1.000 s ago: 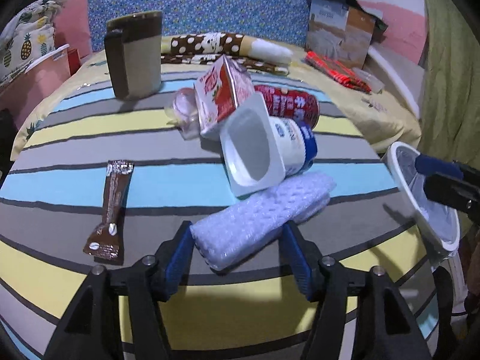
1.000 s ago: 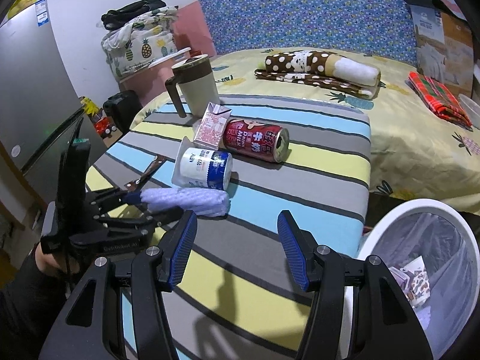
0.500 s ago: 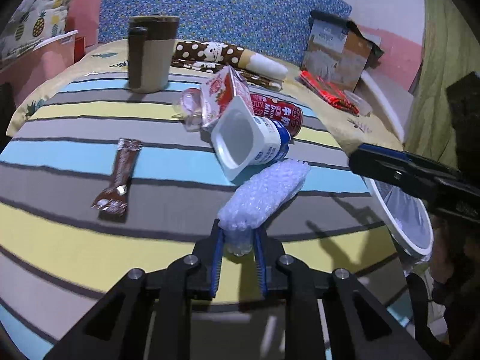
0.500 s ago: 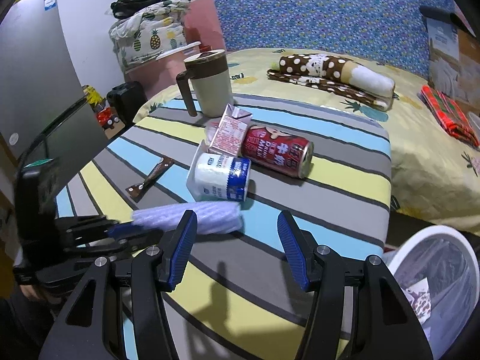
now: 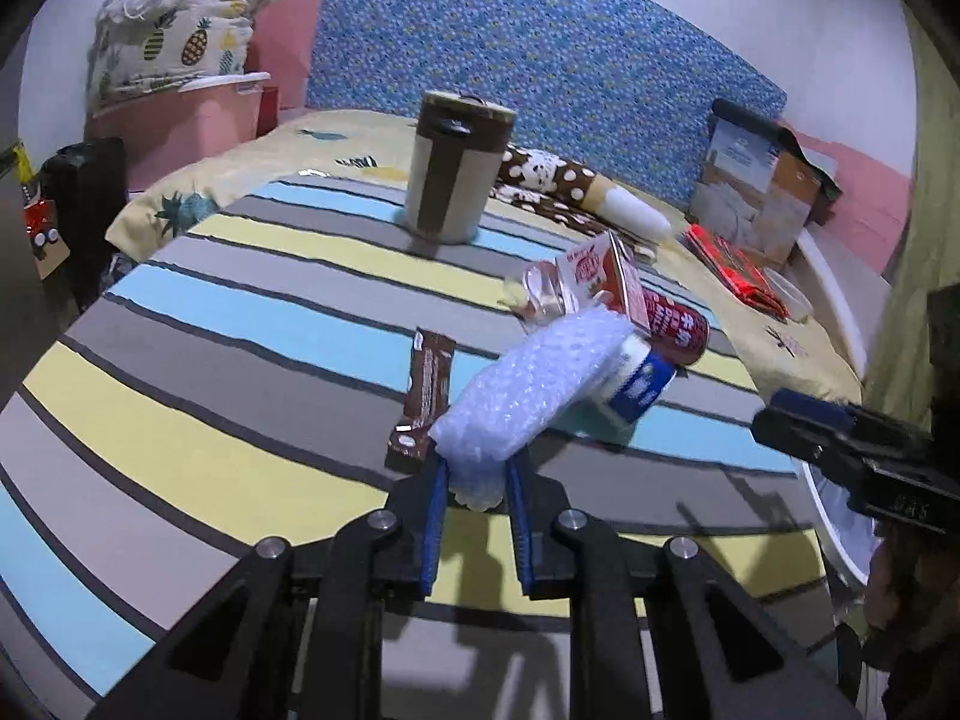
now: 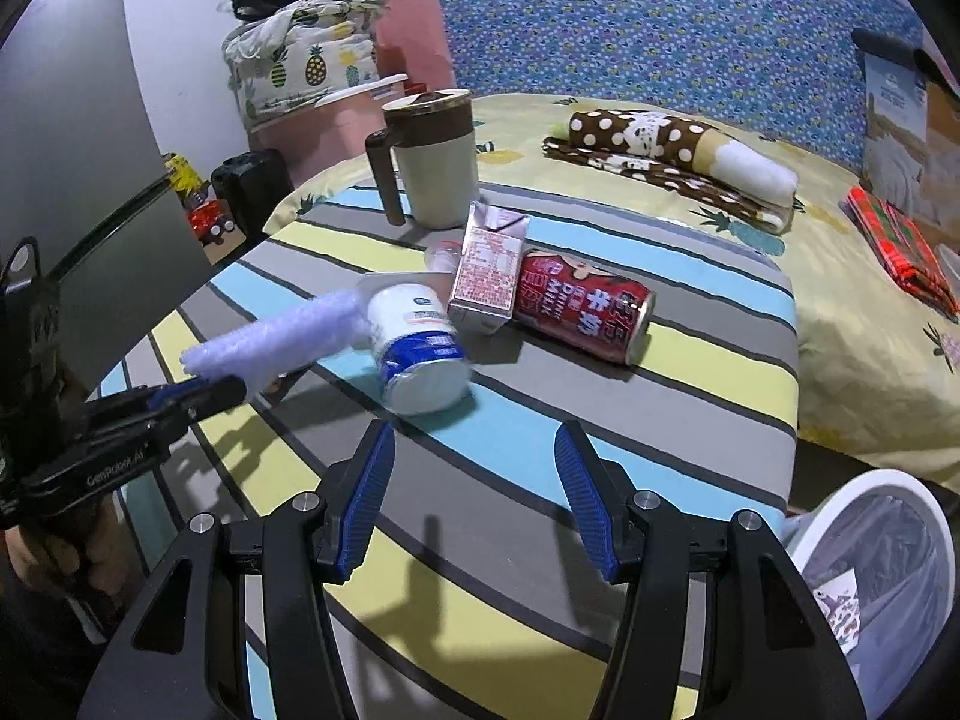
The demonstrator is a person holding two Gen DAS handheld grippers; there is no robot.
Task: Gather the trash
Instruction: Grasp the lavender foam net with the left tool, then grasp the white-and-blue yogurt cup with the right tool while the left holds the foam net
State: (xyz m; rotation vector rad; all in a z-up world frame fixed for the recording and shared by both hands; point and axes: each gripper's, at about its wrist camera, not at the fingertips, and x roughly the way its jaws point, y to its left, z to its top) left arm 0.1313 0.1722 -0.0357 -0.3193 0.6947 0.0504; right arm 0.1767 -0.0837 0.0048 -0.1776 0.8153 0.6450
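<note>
Two grippers over my striped table [image 5: 180, 420], one loaded and one free.
From the left wrist I see my left gripper [image 5: 474, 516] clenched on the near end of the bubble wrap roll [image 5: 528, 387], which juts ahead over the brown wrapper [image 5: 426, 384] and yogurt cup [image 5: 642, 381]. From the right wrist, my right gripper [image 6: 474, 495] is spread wide, gripping nothing; yogurt cup [image 6: 417, 348] just ahead, red can [image 6: 585, 312] beyond, trash bin [image 6: 870, 546] at its right.
</note>
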